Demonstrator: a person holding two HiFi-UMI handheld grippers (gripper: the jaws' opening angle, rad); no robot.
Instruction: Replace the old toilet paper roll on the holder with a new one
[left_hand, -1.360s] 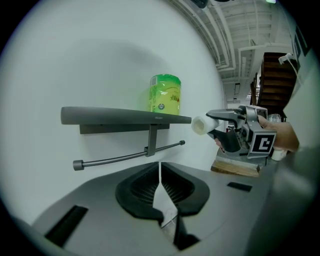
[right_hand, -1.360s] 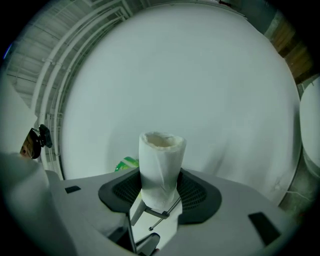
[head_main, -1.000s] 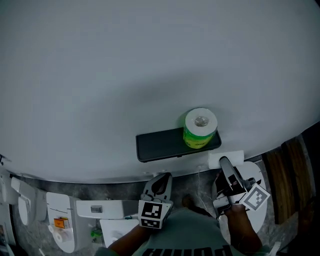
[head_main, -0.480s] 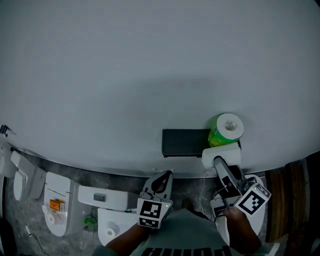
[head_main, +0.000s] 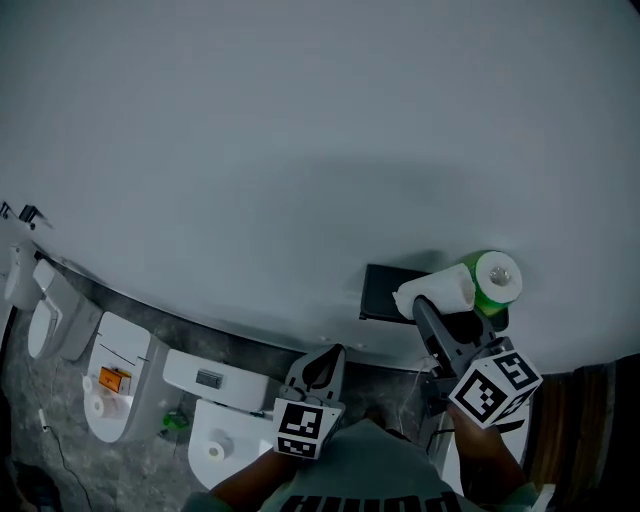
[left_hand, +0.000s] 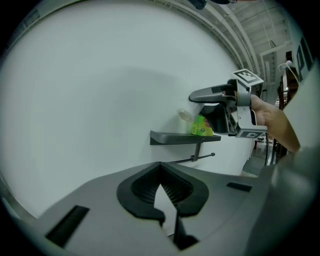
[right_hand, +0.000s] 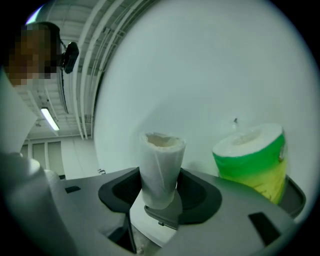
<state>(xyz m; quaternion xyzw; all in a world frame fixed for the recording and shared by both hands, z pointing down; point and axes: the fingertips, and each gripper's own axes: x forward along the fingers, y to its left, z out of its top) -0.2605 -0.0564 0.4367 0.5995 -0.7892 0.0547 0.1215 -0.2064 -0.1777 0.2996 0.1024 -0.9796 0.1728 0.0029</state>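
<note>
My right gripper is shut on the old roll, a thin white tube with little paper left; the roll stands upright between the jaws. It hangs just in front of the black wall shelf. On the shelf, close beside the old roll, stands the new roll in a green wrapper. The holder's bare rod sticks out under the shelf. My left gripper is lower and to the left, shut and holding nothing, pointing at the wall.
The plain white wall fills most of the head view. White bathroom fixtures stand on the grey floor at the lower left. Dark wooden boards show at the right edge.
The right gripper has risen with the old roll from below the shelf to shelf level beside the new roll, rolling as it went. The head view has swung left.
</note>
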